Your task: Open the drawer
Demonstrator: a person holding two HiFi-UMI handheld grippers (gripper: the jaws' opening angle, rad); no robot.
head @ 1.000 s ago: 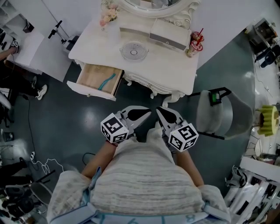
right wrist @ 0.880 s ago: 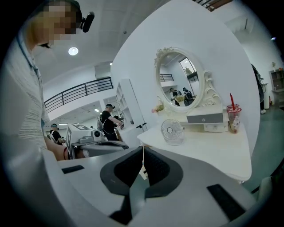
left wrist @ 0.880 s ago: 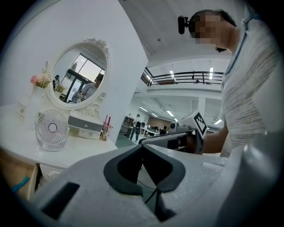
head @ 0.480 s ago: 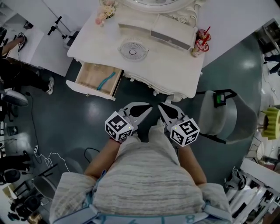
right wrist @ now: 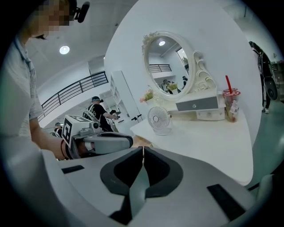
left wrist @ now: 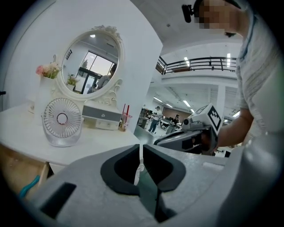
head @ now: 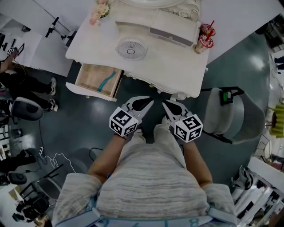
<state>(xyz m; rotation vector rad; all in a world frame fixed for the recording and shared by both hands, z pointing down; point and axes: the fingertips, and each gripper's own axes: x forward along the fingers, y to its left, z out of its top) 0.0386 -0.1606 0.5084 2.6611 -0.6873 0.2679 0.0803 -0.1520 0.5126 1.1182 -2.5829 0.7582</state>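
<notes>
The white dressing table (head: 177, 66) has its left-hand drawer (head: 91, 91) pulled out, showing a wooden floor with a teal thing (head: 107, 82) lying in it. My left gripper (head: 150, 102) and right gripper (head: 164, 103) hang side by side in front of the table's middle, below its front edge and to the right of the drawer. Both are shut with nothing between the jaws. In the left gripper view the shut left gripper (left wrist: 140, 151) points at the table top, and the drawer (left wrist: 20, 175) shows at the lower left. The right gripper (right wrist: 143, 150) likewise points at the table.
On the table stand a small round fan (head: 130, 48), a grey and white box with a little drawer (head: 173, 27), a drink cup with a red straw (head: 204, 39), flowers (head: 98, 9) and an oval mirror (left wrist: 93, 66). A grey chair (head: 226, 116) stands at the right. Cables (head: 53, 162) lie on the floor at the left.
Both grippers have moved a little forward, toward the table's front edge, and stayed shut. The drawer stands open as before.
</notes>
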